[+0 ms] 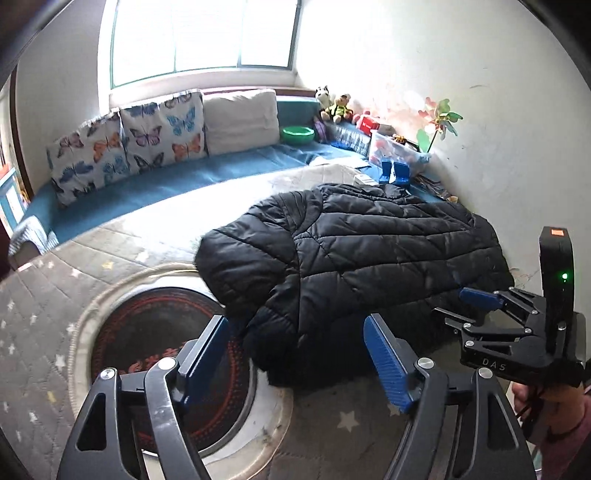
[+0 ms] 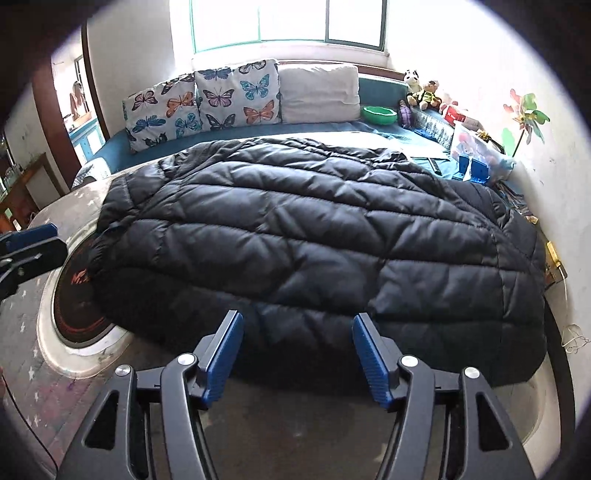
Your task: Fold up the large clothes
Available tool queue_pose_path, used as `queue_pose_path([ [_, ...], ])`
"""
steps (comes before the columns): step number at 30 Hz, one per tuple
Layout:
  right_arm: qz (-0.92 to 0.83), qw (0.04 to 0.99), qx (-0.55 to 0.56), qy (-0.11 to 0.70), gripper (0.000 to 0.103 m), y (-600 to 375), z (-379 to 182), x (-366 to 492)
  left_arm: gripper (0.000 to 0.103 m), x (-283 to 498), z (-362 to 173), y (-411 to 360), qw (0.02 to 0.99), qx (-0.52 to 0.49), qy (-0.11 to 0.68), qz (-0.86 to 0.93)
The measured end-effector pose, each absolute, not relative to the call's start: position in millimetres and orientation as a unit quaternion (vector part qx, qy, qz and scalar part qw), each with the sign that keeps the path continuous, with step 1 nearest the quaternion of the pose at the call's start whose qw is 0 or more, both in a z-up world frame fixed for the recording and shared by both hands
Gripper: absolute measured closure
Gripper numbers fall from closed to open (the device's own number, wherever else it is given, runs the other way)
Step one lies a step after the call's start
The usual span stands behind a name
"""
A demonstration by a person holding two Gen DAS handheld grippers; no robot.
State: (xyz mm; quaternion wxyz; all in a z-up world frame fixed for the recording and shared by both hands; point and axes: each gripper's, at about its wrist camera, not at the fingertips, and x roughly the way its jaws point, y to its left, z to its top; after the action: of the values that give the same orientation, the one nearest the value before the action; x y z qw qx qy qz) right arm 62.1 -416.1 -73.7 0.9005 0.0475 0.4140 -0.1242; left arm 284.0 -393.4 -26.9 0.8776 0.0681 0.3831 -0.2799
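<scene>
Black quilted puffer jacket point(image 2: 314, 236) lies spread flat on the star-patterned grey mat point(image 1: 44, 306), partly covering a round rug point(image 1: 155, 332). Left hand-held gripper point(image 1: 299, 354) jaws apart, empty, at the jacket's near edge. Right hand-held gripper point(image 2: 297, 354) likewise spread, holding nothing.

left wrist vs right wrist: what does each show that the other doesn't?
Left wrist only: the whole right gripper from the side, its jaws open at the jacket's near right edge, with a green light on its body, and the jacket's near left part bunched over the round rug.

Right wrist only: the doorway at far left with a room beyond, and only the blue tip of the left gripper.

Both: the black quilted jacket spread flat, butterfly cushions, green bowl, stuffed toys, window. Neither gripper holds anything.
</scene>
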Motion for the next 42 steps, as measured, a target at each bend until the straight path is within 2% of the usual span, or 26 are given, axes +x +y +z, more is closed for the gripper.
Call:
queue_pose_path([
  [5,-0.128,0.905,0.039,0.404,0.033,-399.3,-70.0,48.2,0.0,252.0,-16.7,-376.8,0.892,0.083,0.353,-0.271],
  [20,-0.167,0.92,0.01,0.354,0.024,-353.6,-50.7,2.2,0.0,178.2,-4.5,-320.8,0.92,0.087,0.311,-0.224],
  [31,-0.18,0.923,0.032,0.339,0.022,-338.6,-52.1,-29.5,0.0,147.3,-18.6,-290.5,0.91,0.052,0.348,-0.218],
  [42,-0.19,0.922,0.065,0.331,0.021,-348.7,-59.2,-48.9,0.0,142.2,-41.9,-298.9,0.902,0.064,0.373,-0.208],
])
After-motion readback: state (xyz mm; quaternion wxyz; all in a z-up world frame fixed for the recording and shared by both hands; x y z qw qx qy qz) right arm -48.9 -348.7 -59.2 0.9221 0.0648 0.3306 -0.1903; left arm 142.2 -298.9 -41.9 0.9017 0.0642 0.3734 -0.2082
